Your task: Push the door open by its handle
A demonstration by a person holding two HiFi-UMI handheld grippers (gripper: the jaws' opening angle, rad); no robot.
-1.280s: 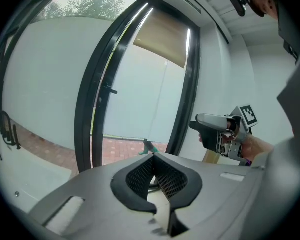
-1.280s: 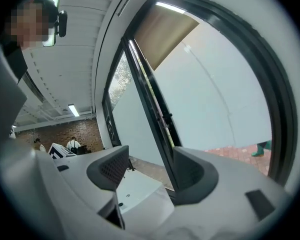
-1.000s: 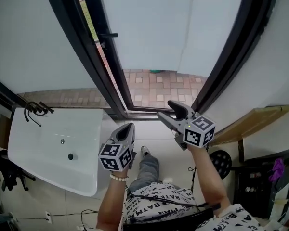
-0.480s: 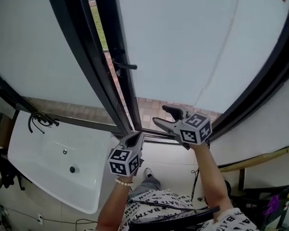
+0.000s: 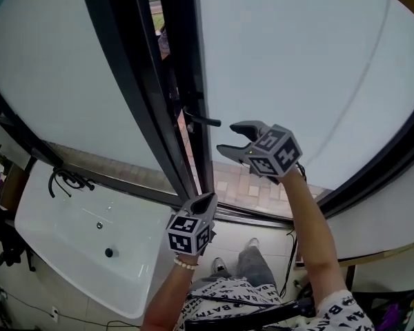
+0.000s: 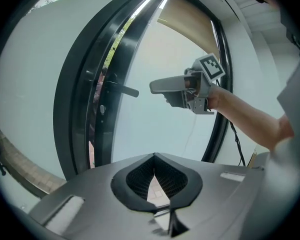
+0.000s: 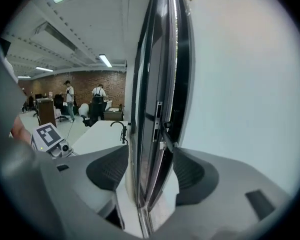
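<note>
A frosted glass door [image 5: 290, 67] in a black frame stands slightly ajar. Its black lever handle [image 5: 201, 121] juts right from the door's edge. My right gripper [image 5: 228, 138] is open, its jaws just right of the handle's tip and level with it, not touching. In the right gripper view the door edge and handle [image 7: 166, 140] lie between the wide jaws [image 7: 147, 174]. My left gripper [image 5: 207, 198] hangs lower, shut and empty, near the frame's foot. The left gripper view shows the handle [image 6: 121, 89] and the right gripper [image 6: 159, 93] beside it.
A white sink [image 5: 76, 233] with a black tap [image 5: 65, 180] sits at the lower left, beside the fixed glass panel [image 5: 48, 67]. Brick paving [image 5: 255, 188] shows beyond the doorway. The right gripper view shows people [image 7: 97, 101] standing far back in the room.
My right gripper has risen and closed in on the handle, still open. The left gripper stayed low and shut. The view has tilted upward along the door.
</note>
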